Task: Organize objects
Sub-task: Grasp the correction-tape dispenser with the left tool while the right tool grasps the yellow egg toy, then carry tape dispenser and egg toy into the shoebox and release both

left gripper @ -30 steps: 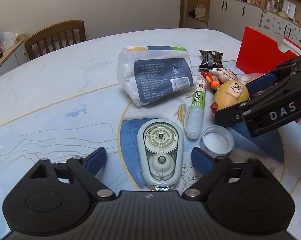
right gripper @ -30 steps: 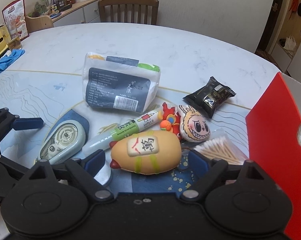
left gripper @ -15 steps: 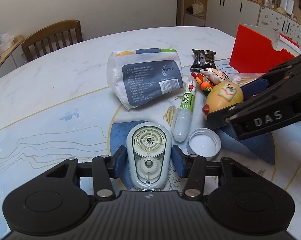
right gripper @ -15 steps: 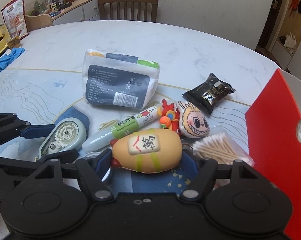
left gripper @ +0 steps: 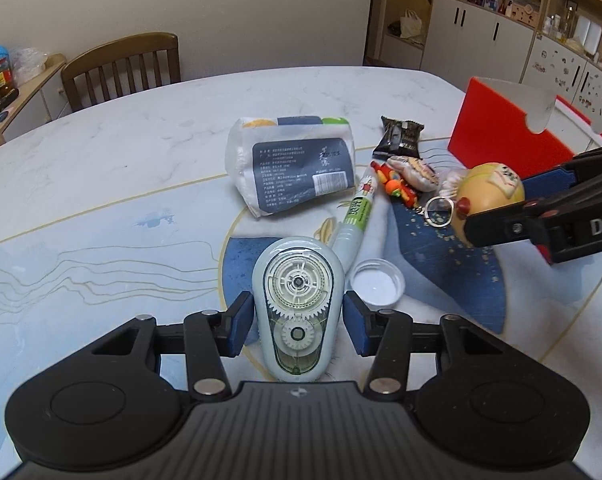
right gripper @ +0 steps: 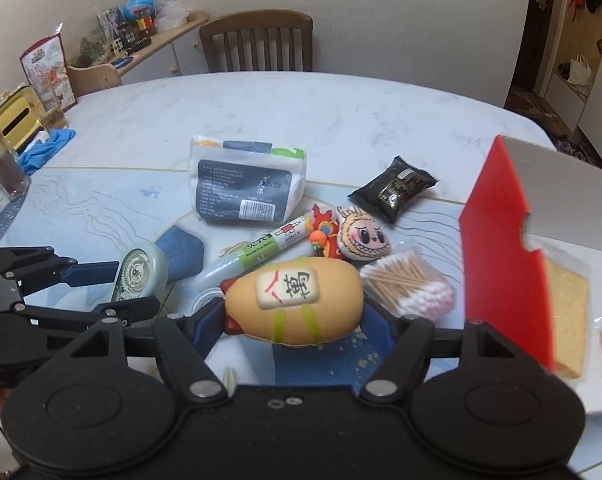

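My left gripper point(left gripper: 297, 318) is shut on a pale green correction tape dispenser point(left gripper: 297, 300) and holds it just above the table; it also shows in the right wrist view point(right gripper: 139, 276). My right gripper point(right gripper: 293, 318) is shut on a yellow squishy toy point(right gripper: 295, 304) with a mahjong tile on it, lifted off the table; the toy also shows in the left wrist view point(left gripper: 487, 196) with its key ring hanging.
On the table lie a white and blue bag point(left gripper: 293, 164), a green glue pen point(left gripper: 355, 216), a white cap point(left gripper: 377, 286), a dragon charm point(right gripper: 323, 232), a plush face point(right gripper: 361, 236), cotton swabs point(right gripper: 409, 284), a black snack packet point(right gripper: 395, 188). A red-walled box point(right gripper: 501, 248) stands at right.
Both grippers closed from open: the left on the correction tape, the right on the yellow toy. Both objects have since risen off the table.
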{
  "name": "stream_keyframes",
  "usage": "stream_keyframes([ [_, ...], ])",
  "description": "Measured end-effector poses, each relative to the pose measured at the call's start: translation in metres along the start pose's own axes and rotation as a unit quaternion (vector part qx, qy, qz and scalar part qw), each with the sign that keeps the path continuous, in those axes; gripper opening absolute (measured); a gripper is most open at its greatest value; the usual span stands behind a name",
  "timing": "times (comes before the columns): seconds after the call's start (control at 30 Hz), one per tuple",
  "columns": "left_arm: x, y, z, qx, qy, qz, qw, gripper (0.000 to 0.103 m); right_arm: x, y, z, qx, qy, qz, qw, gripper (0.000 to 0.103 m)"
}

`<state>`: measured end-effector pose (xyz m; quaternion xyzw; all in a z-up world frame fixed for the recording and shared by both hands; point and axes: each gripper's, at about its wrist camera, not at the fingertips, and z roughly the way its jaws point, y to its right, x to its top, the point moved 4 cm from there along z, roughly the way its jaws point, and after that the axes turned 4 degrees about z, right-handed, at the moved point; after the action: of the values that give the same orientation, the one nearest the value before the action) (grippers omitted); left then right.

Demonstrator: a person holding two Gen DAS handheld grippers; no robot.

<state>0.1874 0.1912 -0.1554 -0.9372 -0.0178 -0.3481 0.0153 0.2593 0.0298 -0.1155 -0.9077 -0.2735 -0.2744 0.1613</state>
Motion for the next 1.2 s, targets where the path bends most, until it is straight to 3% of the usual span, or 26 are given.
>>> stream_keyframes([
  [0.47,0.023,0.049,-0.045,-0.011,0.002,0.015,0.9998,0.047,-0.005,0.042,-0.072,0.022,0.039,0.003,0.999,0.072],
  [0.87,0.068,0.119,-0.061,-0.062,0.032,0.042,0.9967,0.047,-0.009,0.111,-0.113,-0.001,0.071,0.023,0.997,0.072],
  [1.2,0.11,0.183,-0.057,-0.079,0.05,0.092,0.9914,0.047,-0.02,0.178,-0.125,-0.026,0.082,0.053,0.995,0.072],
])
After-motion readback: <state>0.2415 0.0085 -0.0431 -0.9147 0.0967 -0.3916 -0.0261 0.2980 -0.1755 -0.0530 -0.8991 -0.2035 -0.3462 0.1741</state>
